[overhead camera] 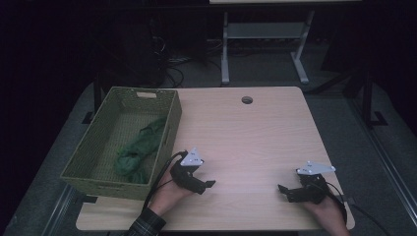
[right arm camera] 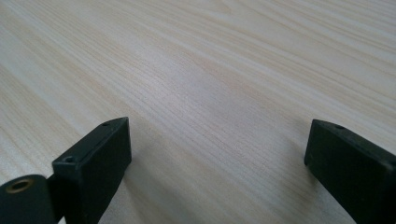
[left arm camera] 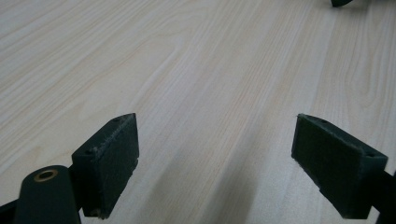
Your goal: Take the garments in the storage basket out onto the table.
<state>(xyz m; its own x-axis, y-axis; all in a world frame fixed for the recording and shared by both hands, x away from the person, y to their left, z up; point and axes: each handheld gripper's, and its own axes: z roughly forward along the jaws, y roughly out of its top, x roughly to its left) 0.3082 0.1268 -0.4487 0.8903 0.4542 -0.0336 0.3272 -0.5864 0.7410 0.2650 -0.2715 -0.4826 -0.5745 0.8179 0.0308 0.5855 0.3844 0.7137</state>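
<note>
green bundle [overhead camera: 140,150] — kind unclear | basket [overhead camera: 93,184] near wall hides its lower end | room beyond — dark

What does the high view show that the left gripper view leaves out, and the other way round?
The high view takes in the woven green basket with green rope lying in it, the right claw, the person's hands, and the floor and table legs beyond. The left gripper view gives a close look at the padded inner faces of the left claw, its jaws wide apart with nothing between them. Both share the pale wooden table and the left claw.
</note>
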